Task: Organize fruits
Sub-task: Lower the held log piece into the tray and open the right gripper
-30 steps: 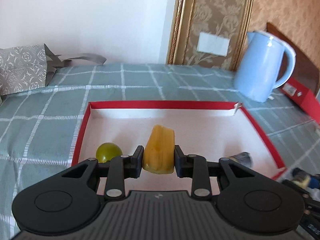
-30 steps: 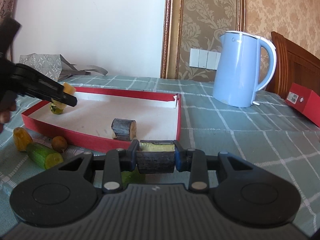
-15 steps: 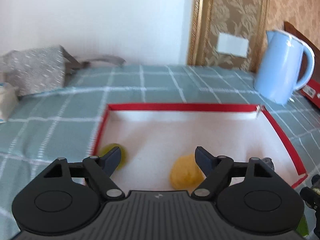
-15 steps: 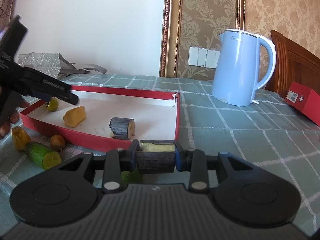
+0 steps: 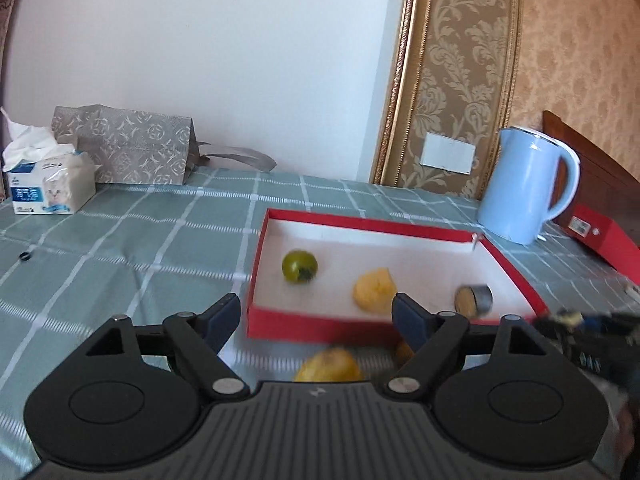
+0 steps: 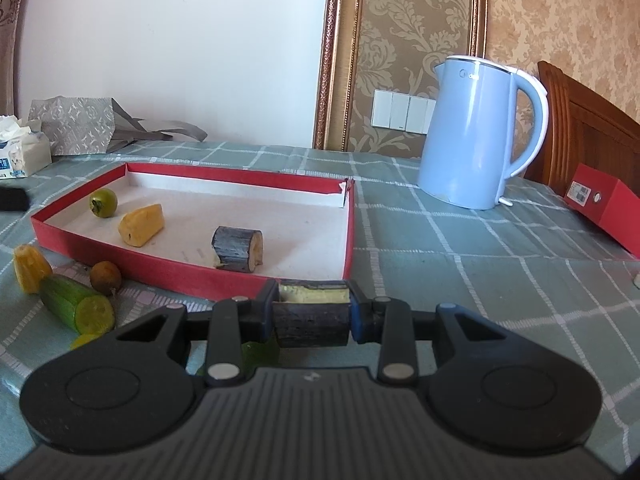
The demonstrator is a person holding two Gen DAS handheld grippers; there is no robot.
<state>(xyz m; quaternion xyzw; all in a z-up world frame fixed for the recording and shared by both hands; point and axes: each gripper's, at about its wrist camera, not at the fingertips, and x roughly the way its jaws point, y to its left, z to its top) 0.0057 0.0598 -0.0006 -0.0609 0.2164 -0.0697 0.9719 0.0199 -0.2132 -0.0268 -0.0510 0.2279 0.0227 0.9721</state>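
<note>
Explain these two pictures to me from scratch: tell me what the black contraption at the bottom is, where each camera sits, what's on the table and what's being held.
There is no robot here. A person holds a hand-operated two-finger gripper in each hand, and each gripper carries a wide-angle camera looking forward along its fingers, so the black shape at the bottom is the gripper itself.

One picture comes from the left gripper. Its jaws are opening, and nothing is between them.

The other comes from the right gripper, which is shut on a dark-skinned fruit chunk.

On the checked tablecloth lies a shallow red tray holding a small green fruit, a yellow piece and a dark chunk. In front of the tray lie another yellow piece, a small brown fruit and a green cut piece. A blue kettle, a tissue pack and a red box stand around.
</note>
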